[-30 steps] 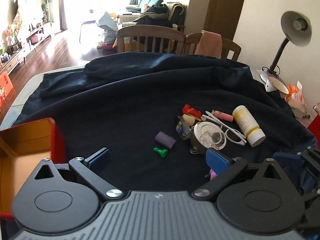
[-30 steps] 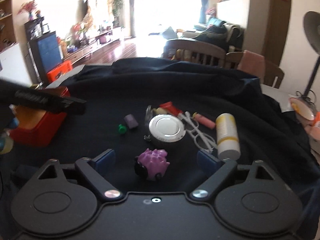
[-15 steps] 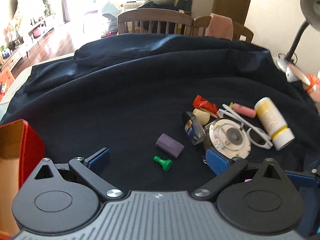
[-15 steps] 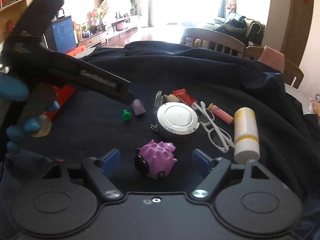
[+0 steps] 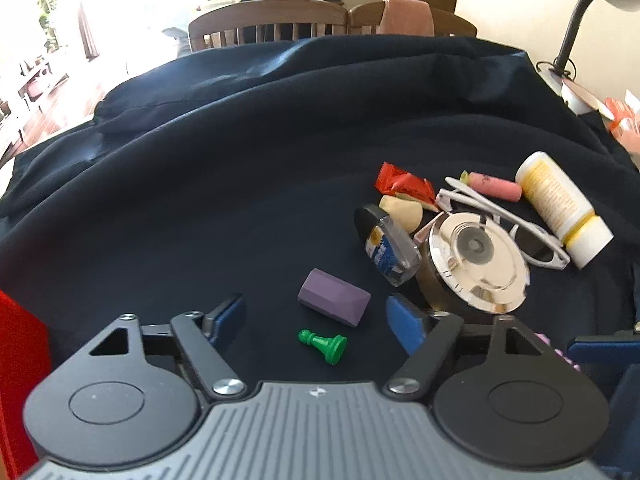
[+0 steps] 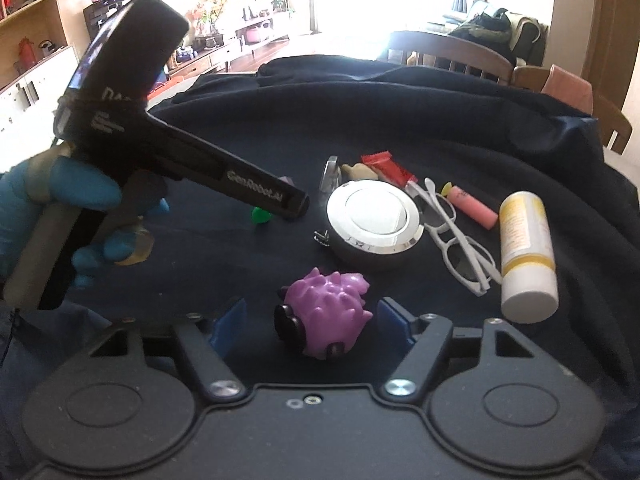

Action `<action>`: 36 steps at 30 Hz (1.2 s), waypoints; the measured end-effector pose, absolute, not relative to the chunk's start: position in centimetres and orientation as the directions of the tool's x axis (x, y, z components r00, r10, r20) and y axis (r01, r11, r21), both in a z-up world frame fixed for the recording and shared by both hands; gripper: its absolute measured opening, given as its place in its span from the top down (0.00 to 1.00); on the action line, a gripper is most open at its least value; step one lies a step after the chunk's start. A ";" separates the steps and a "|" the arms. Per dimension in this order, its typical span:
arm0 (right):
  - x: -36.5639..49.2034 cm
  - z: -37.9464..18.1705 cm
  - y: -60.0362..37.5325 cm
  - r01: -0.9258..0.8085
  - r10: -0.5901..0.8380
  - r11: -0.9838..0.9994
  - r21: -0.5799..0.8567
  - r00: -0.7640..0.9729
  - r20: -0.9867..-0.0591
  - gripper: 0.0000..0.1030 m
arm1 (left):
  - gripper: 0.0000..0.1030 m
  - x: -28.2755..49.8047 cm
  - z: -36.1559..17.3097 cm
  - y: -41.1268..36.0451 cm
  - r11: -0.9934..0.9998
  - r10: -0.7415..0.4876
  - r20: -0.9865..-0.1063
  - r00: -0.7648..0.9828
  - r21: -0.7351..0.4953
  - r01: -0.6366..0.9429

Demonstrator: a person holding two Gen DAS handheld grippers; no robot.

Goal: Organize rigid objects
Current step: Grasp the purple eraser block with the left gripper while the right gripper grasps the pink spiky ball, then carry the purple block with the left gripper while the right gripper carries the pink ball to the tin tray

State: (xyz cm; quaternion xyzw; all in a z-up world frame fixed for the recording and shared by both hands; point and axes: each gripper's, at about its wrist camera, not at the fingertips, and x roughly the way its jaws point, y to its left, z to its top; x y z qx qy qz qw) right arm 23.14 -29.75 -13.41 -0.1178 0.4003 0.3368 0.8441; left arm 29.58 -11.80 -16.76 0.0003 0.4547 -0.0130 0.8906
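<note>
- The left gripper point(image 5: 316, 320) was released, its blue pads spread wide over the dark cloth point(image 5: 240, 160) covering the counter.
- A green pawn point(image 5: 324, 345) lay on its side between those pads, with a purple block point(image 5: 334, 297) just beyond it.
- The right gripper point(image 6: 310, 320) was also released, and a purple spiky toy point(image 6: 326, 312) sat between its pads; whether either pad touched the toy could not be told.
- A chrome disc point(image 6: 374, 224) lay beyond the toy, with white glasses point(image 6: 456, 240) just to its right and a white-and-yellow bottle point(image 6: 526, 256) on its side beside them.
- A pink tube point(image 6: 472, 206), a red wrapper point(image 6: 386, 168) and a clear case point(image 5: 388, 250) lay close around the disc.
- A blue-gloved hand point(image 6: 60, 208) held the left gripper's handle.
- A red box point(image 5: 22, 380) edge showed at the left.
</note>
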 end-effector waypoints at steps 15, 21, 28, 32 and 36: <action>24.3 -14.2 -29.6 -0.635 0.462 0.764 0.115 0.415 -0.783 0.43 | 0.61 30.4 -16.9 -12.5 0.996 -0.047 -0.800 0.599 0.011 0.093; 24.2 -14.3 -29.6 -0.627 0.457 0.770 0.119 0.412 -0.788 0.49 | 0.61 30.3 -16.8 -12.6 0.997 -0.027 -0.804 0.594 0.025 0.079; 24.1 -14.2 -29.9 -0.627 0.452 0.771 0.108 0.420 -0.787 0.50 | 0.61 29.6 -15.9 -12.1 0.999 -0.004 -0.801 0.598 0.016 0.028; 24.0 -13.9 -30.0 -0.624 0.453 0.774 0.105 0.430 -0.781 0.50 | 0.61 28.7 -15.1 -11.5 1.000 -0.005 -0.798 0.602 -0.011 -0.007; 23.5 -13.6 -30.1 -0.629 0.457 0.771 0.103 0.432 -0.778 0.51 | 0.61 27.5 -14.3 -10.9 0.999 -0.004 -0.799 0.601 -0.036 -0.041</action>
